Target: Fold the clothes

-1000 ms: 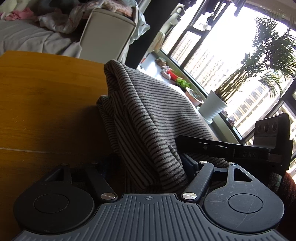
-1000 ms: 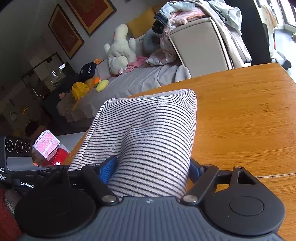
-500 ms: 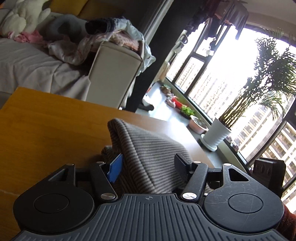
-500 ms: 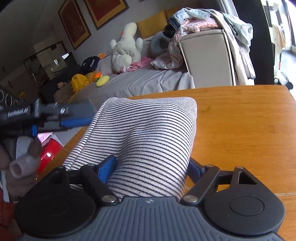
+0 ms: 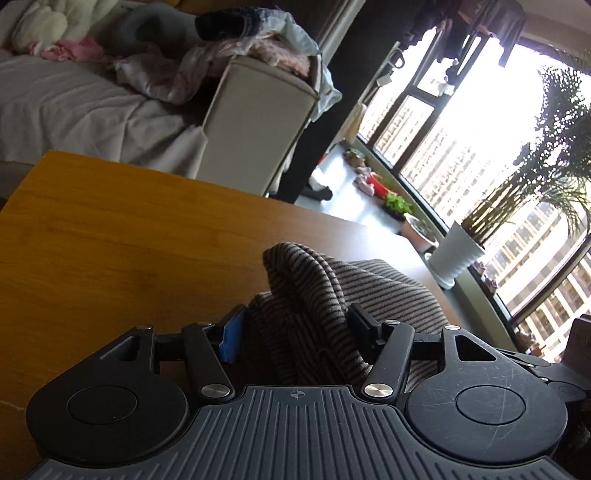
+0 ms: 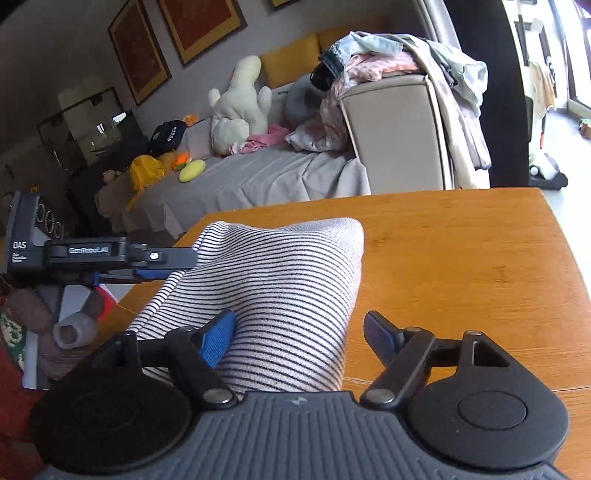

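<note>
My left gripper (image 5: 293,328) is clamped on a bunched fold of the striped garment (image 5: 310,317); blue pad on one side, black finger on the other, both pressed into the cloth; the fold stands up between them and the rest trails off to the right across the wooden surface (image 5: 110,251); from the right wrist camera the same left gripper (image 6: 168,264) shows side-on at the left edge, its fingers closed on the garment's far left edge.

My right gripper (image 6: 299,332) has its fingers spread apart; the blue-padded finger (image 6: 218,341) touches the striped garment (image 6: 280,280), the black finger sits just beside the cloth with a gap, so nothing is pinched there; the garment lies in a rounded hump between the fingers, resting on the surface (image 6: 461,258), near its left edge.

Behind the surface: a bed with grey sheet (image 6: 266,177); white plush toy (image 6: 240,107) on it; beige armchair (image 6: 395,125) heaped with clothes; framed pictures (image 6: 201,27) on the wall; left wrist view also gets the big window (image 5: 480,129) and a potted palm (image 5: 458,254) by the sill.
</note>
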Action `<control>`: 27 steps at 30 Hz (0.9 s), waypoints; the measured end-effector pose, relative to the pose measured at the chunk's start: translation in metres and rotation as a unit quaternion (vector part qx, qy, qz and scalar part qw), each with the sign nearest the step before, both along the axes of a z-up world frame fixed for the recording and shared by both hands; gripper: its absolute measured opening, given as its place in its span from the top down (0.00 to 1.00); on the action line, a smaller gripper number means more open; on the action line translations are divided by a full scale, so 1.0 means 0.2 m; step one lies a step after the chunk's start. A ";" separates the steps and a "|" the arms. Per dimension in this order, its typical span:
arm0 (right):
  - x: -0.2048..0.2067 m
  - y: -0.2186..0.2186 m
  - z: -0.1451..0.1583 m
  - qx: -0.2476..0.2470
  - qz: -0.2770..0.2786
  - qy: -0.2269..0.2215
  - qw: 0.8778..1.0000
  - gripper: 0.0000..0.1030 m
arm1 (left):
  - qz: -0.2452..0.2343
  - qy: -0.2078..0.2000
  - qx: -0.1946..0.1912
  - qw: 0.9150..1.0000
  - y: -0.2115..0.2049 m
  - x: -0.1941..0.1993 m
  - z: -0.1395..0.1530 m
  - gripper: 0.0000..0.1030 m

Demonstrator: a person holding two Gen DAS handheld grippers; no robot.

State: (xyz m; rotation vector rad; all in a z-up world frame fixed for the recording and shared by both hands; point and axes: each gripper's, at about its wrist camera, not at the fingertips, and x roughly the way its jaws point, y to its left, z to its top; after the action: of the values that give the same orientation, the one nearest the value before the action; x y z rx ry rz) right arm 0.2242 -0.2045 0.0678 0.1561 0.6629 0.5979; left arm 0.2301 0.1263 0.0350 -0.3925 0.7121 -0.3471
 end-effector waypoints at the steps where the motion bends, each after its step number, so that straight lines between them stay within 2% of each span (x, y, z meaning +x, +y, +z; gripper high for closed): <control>1: -0.02 -0.01 0.00 0.000 -0.004 -0.004 1.000 0.23 | 0.005 0.003 -0.010 1.000 0.03 -0.02 0.02 0.37; 3: -0.06 -0.04 0.00 0.000 -0.011 -0.010 1.000 0.22 | -0.006 0.019 -0.032 0.999 0.05 -0.07 0.03 0.33; 5: -0.09 -0.06 0.00 0.001 -0.018 -0.016 1.000 0.22 | -0.027 0.042 -0.060 0.997 0.04 -0.11 0.02 0.25; 8: -0.14 -0.07 -0.01 0.003 -0.020 -0.015 1.000 0.19 | -0.059 0.083 -0.082 0.991 -0.02 -0.15 -0.04 0.21; 12: -0.17 -0.06 -0.04 0.001 -0.014 -0.007 1.000 0.15 | -0.072 0.117 -0.055 0.989 -0.10 -0.15 -0.13 0.15; 13: -0.18 -0.06 -0.06 0.002 -0.014 -0.005 1.000 0.13 | -0.075 0.115 -0.054 0.989 -0.11 -0.15 -0.13 0.14; 15: -0.17 -0.07 -0.07 0.013 -0.016 0.002 1.000 0.13 | -0.081 0.113 -0.052 0.989 -0.13 -0.15 -0.14 0.16; 17: -0.16 -0.08 -0.08 0.028 -0.019 0.008 0.999 0.13 | -0.086 0.112 -0.048 0.989 -0.16 -0.14 -0.14 0.29; 20: -0.12 -0.11 -0.08 0.058 -0.029 0.018 0.998 0.13 | -0.083 0.103 -0.041 0.990 -0.17 -0.15 -0.14 0.34; 21: -0.09 -0.11 -0.08 0.067 -0.028 0.026 0.997 0.15 | -0.083 0.100 -0.039 0.991 -0.18 -0.15 -0.14 0.34; 24: 0.00 -0.01 -0.11 0.068 0.003 0.046 0.997 0.34 | -0.082 0.089 -0.034 0.992 -0.18 -0.17 -0.15 0.35; 27: 0.08 0.15 -0.12 0.039 0.021 0.027 0.999 0.34 | -0.072 0.068 -0.010 0.995 -0.17 -0.19 -0.14 0.36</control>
State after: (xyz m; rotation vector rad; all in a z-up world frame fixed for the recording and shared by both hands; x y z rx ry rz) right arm 0.2408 -0.1749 0.0440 0.2331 0.6967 0.6619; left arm 0.1924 0.0918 0.0069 -0.3862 0.8727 -0.4670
